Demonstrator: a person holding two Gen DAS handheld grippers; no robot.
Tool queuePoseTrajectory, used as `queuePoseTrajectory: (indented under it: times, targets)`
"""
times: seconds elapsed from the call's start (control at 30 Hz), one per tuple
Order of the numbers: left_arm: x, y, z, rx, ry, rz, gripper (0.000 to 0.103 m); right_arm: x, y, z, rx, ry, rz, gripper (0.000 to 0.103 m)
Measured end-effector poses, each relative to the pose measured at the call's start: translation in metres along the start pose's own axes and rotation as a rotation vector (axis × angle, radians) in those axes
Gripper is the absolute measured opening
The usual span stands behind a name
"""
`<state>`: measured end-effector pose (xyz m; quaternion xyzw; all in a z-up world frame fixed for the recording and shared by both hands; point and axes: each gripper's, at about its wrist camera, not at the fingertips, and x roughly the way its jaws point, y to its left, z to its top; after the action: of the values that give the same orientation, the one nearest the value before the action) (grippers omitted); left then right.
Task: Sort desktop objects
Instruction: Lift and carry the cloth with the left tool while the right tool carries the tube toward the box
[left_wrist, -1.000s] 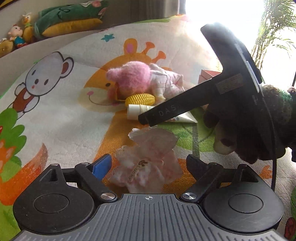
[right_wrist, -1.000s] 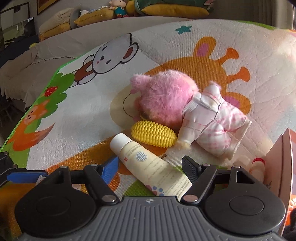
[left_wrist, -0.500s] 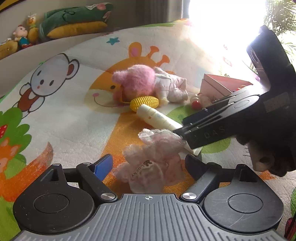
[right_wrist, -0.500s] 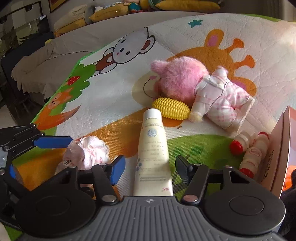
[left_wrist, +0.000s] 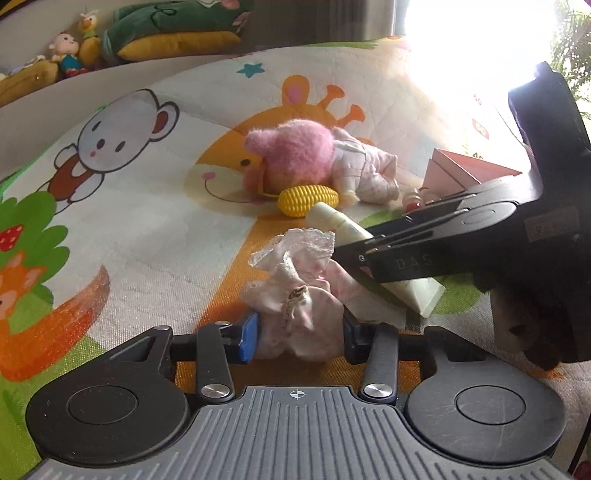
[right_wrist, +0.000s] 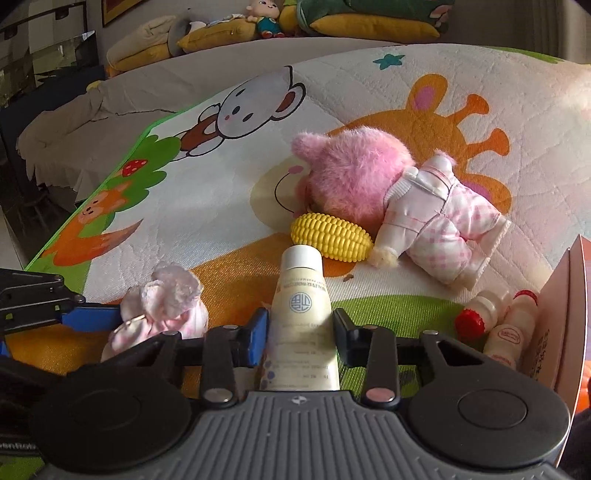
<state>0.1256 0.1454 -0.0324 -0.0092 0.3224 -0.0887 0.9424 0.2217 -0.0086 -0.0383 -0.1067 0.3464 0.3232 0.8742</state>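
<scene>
Closing both grippers at once: cloth bundle on the left, cream tube on the right.

The left gripper (left_wrist: 297, 338) is closing with its pads already pressing the pink lace cloth bundle (left_wrist: 295, 295); the right gripper (right_wrist: 299, 336) is closing on the cream tube (right_wrist: 301, 314), pads against both flanks. Both things lie near the play mat's (right_wrist: 221, 206) near edge, touching each other. Let each grip seat fully, then lift straight up, the tube first, keeping clear of the toy corn (right_wrist: 330, 236) at its cap.
</scene>
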Motion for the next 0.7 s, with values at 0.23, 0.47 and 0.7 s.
queuePoseTrajectory:
  times: [0.23,0.47,0.7]
  targets:
    - [-0.008,-0.025,-0.006,0.039,0.015,-0.054,0.04,-0.037,-0.006,-0.029,0.033,0.006,0.0,0.037]
    - [-0.023,-0.069,-0.025,0.107,0.04,-0.141,0.038,-0.091,-0.015,-0.078,0.071,-0.001,-0.028,0.037]
    - [-0.043,-0.11,-0.035,0.139,0.021,-0.203,0.033,-0.143,-0.032,-0.122,0.178,-0.039,-0.082,0.037]
